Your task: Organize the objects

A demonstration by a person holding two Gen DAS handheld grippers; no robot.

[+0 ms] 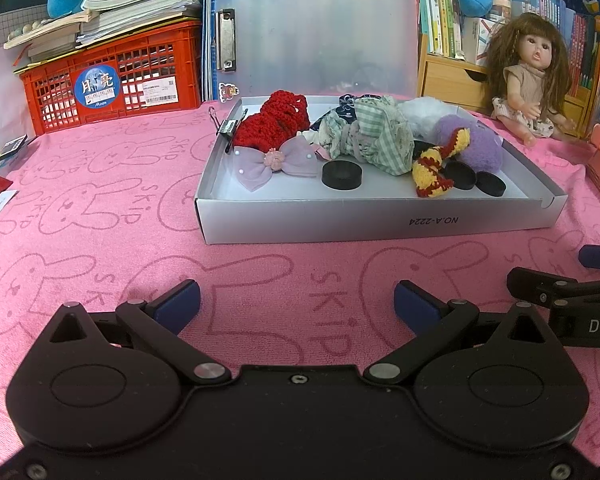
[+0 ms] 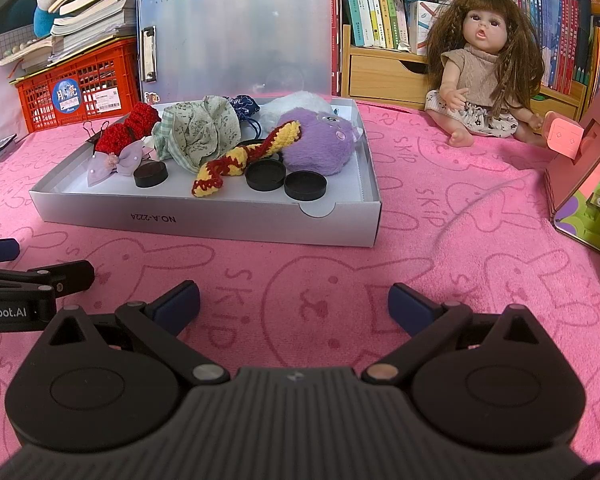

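The shallow grey box [image 2: 204,222] on the pink bunny towel [image 2: 440,280] already holds most of the small things: a red crocheted piece [image 2: 134,128], lilac bow [image 2: 118,162], green checked cloth bundle [image 2: 198,134], yellow-and-red knitted scarf [image 2: 240,158], purple plush [image 2: 320,144] and three black round lids [image 2: 305,185]. The doll [image 2: 484,68] sits outside it against the books, so by my reckoning sorting is well along but unfinished. The left gripper [image 1: 297,300] and right gripper [image 2: 294,300] hang near the box's front, both spread wide and empty.

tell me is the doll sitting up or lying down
Sitting up. The doll sits upright on the pink cloth, legs stretched forward, back toward the bookshelf behind it, outside the white box.
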